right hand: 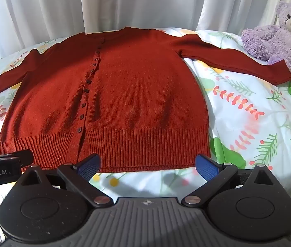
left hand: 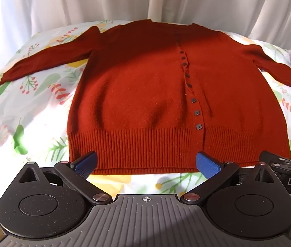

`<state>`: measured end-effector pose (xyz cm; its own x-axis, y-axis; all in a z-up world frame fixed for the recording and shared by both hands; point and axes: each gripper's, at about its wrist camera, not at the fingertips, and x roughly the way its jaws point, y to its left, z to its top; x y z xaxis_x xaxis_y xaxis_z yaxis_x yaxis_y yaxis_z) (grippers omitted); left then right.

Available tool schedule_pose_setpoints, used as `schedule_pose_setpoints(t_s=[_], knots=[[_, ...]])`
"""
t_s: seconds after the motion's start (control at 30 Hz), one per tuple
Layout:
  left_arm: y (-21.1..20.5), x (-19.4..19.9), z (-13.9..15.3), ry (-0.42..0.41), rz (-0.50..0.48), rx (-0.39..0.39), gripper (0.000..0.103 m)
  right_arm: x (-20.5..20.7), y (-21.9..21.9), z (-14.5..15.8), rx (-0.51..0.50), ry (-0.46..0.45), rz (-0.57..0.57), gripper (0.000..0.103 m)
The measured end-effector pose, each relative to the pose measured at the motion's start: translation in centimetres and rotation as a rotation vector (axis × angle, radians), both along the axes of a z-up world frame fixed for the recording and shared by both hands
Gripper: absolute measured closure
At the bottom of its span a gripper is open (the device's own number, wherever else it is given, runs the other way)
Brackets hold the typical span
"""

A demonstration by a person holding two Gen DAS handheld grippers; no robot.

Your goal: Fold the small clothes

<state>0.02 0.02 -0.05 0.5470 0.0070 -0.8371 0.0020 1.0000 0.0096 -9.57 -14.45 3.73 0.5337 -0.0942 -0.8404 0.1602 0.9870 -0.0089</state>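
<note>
A rust-red knit cardigan (left hand: 145, 94) with a row of small dark buttons lies flat and face up on a floral sheet, both sleeves spread out to the sides; it also shows in the right wrist view (right hand: 125, 94). My left gripper (left hand: 145, 162) is open and empty, its blue pads at the ribbed hem on the garment's left half. My right gripper (right hand: 147, 163) is open and empty at the hem's right half. Each gripper's body shows at the edge of the other's view.
The floral sheet (right hand: 258, 123) covers the bed. A purple teddy bear (right hand: 279, 35) sits at the far right by the right sleeve cuff (right hand: 277, 72). A white curtain (right hand: 125, 2) hangs behind the bed.
</note>
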Motion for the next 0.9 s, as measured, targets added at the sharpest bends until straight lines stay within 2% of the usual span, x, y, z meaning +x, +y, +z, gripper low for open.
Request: schedule_pose_setpoints(t_s=[0.37,0.5,0.9], knots=[[1.7,0.5,-1.0,0.019,0.015,-0.004,0.000,0.1,-0.5,0.0,0.004,-0.005,0.001,0.004],[0.9,0.5,-0.8,0.024,0.023,0.009,0.000,1.4,-0.2,0.2,0.005,-0.005,-0.004,0.004],[1.0,0.7,-1.2,0.037,0.027,0.015,0.000,1.5,0.2,-0.2,0.008,-0.006,0.012,0.004]])
